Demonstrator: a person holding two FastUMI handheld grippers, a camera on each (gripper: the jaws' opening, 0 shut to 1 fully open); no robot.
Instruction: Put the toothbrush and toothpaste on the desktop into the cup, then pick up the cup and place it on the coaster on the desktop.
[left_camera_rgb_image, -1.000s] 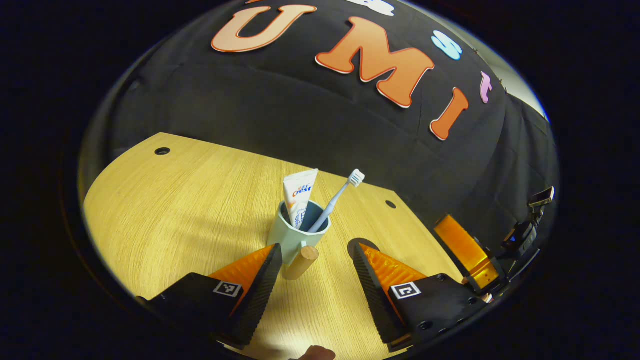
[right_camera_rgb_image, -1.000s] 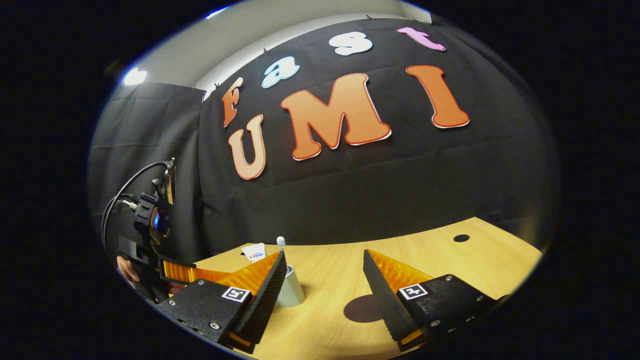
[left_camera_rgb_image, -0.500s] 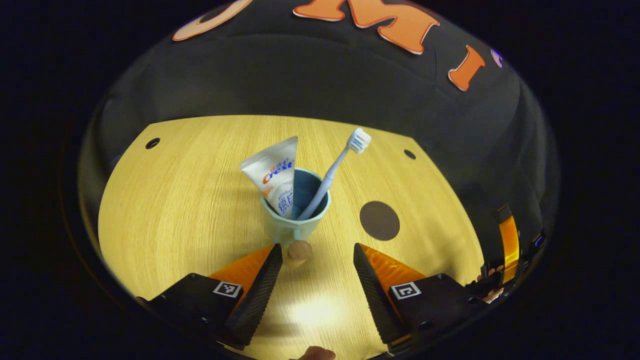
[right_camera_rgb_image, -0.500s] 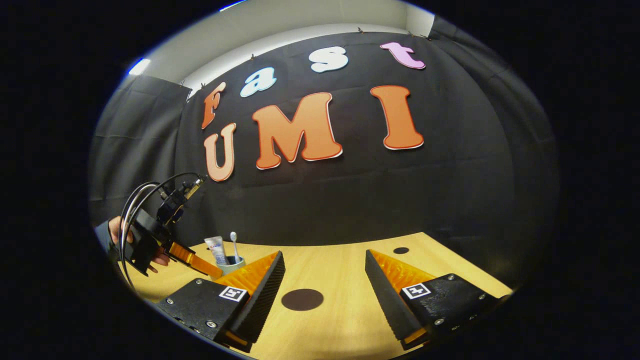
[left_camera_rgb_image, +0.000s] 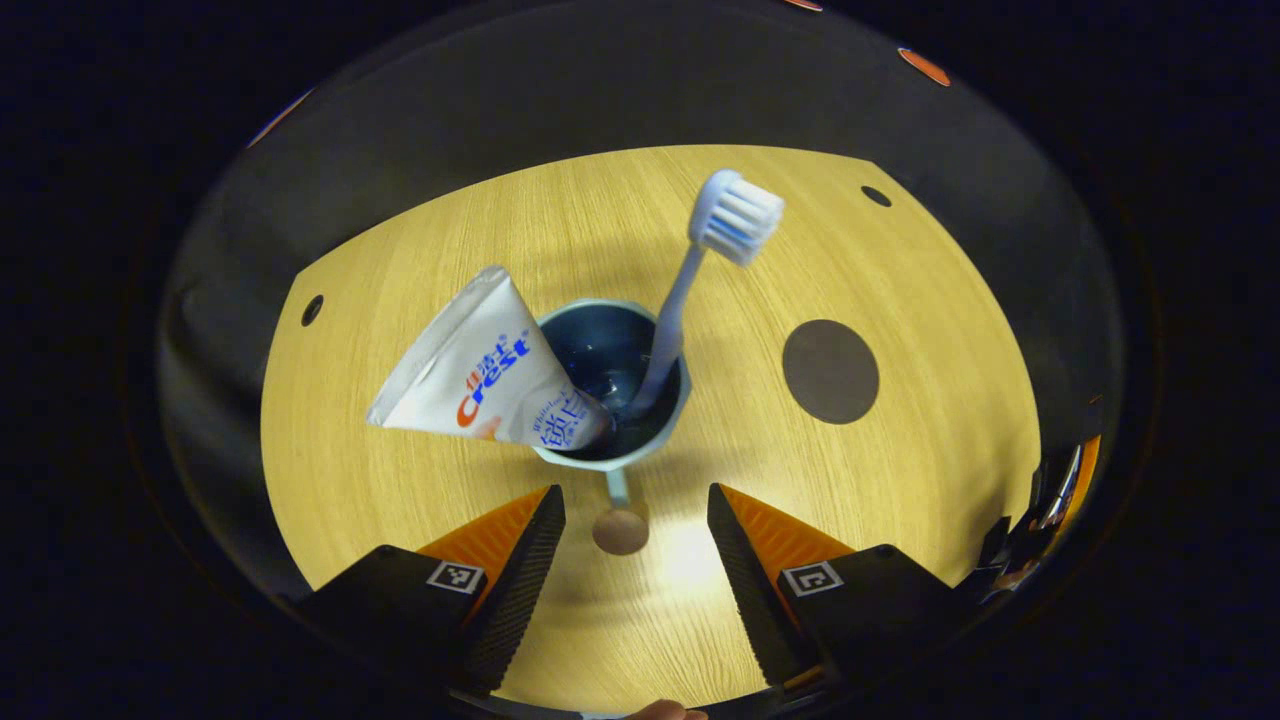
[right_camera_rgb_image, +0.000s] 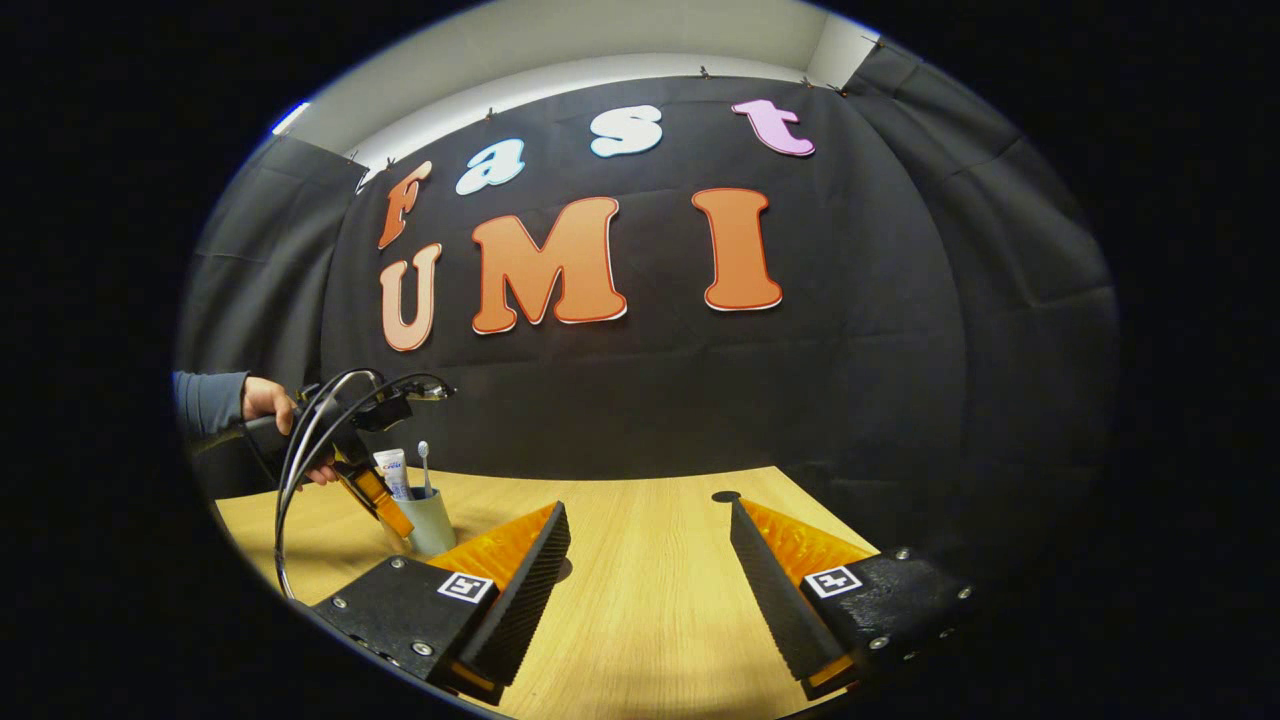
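In the left gripper view we look almost straight down on the cup (left_camera_rgb_image: 612, 385), which stands on the wooden tabletop (left_camera_rgb_image: 400, 480) just ahead of our left gripper (left_camera_rgb_image: 636, 515). Its fingers (left_camera_rgb_image: 520, 570) are spread wide, one to each side of the cup's round-ended handle (left_camera_rgb_image: 620, 528), which points back toward us at 6 o'clock; neither finger touches the handle or the cup. The toothpaste (left_camera_rgb_image: 478, 375) sits in the cup with its broad crimped end leaning out toward 9 o'clock, and the toothbrush (left_camera_rgb_image: 700, 275) stands in the cup too, its bristled head tilted out toward 1 o'clock. The dark round coaster (left_camera_rgb_image: 830, 371) lies flat on the tabletop at 3 o'clock from the cup, apart from it and bare. In the right gripper view our right gripper (right_camera_rgb_image: 648, 540) is held above the near part of the tabletop (right_camera_rgb_image: 650, 600), its fingers (right_camera_rgb_image: 520, 600) spread and holding nothing. Far off at 9 o'clock in that view we see the cup (right_camera_rgb_image: 428, 520) with the toothpaste (right_camera_rgb_image: 392, 472) and toothbrush (right_camera_rgb_image: 424, 466) standing in it, the left gripper (right_camera_rgb_image: 385, 505) slanting down close beside it, and a hand (right_camera_rgb_image: 275, 410) in a grey sleeve (right_camera_rgb_image: 208, 400) holding that gripper.
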